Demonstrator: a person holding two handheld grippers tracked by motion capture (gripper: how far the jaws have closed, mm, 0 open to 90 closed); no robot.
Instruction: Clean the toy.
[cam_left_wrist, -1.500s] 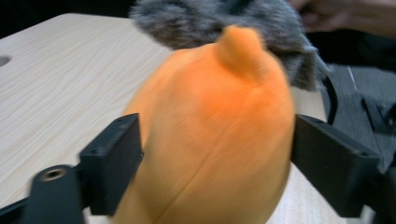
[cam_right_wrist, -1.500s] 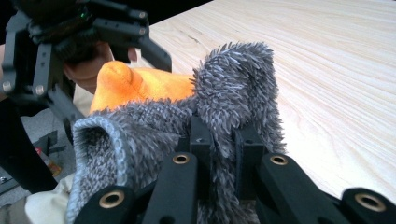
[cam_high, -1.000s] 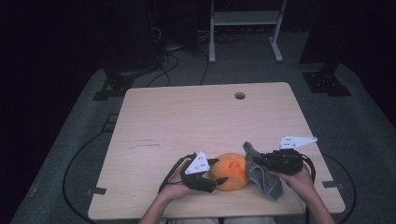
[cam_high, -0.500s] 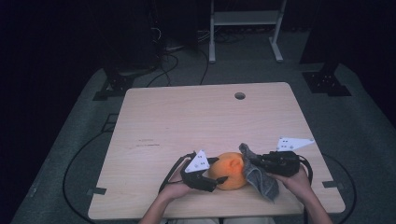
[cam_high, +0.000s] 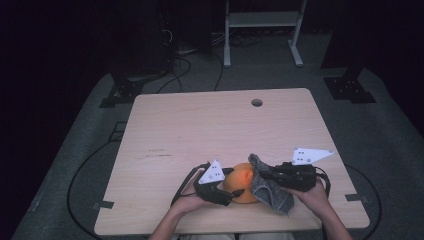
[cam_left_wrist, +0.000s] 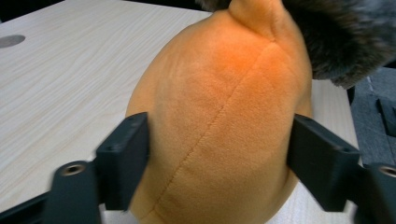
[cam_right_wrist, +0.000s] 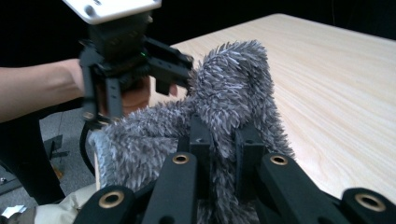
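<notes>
High view, near edge of the wooden table (cam_high: 200, 130): I log one orange plush toy (cam_high: 243, 181) resting on the wood, just left of a grey fuzzy cloth (cam_high: 267, 187) that drapes against its right side.

Left gripper (cam_high: 227, 192): I hold it at the toy's near left. Its jaws have just been opening; in the left gripper view they stand spread on either side of the toy (cam_left_wrist: 224, 116), the pads right at its flanks, and I cannot tell whether they press on it or only brush the fabric.

Right gripper (cam_high: 267, 175): to the right of the toy, jaws pressed together and pinching a fold of the cloth. Right gripper view: the cloth (cam_right_wrist: 224, 102) bunches up between and above the two black jaws, with the left gripper (cam_right_wrist: 140, 70) visible just beyond it, on the far side.

Table, other features: one round hole (cam_high: 257, 102) near the far edge.
</notes>
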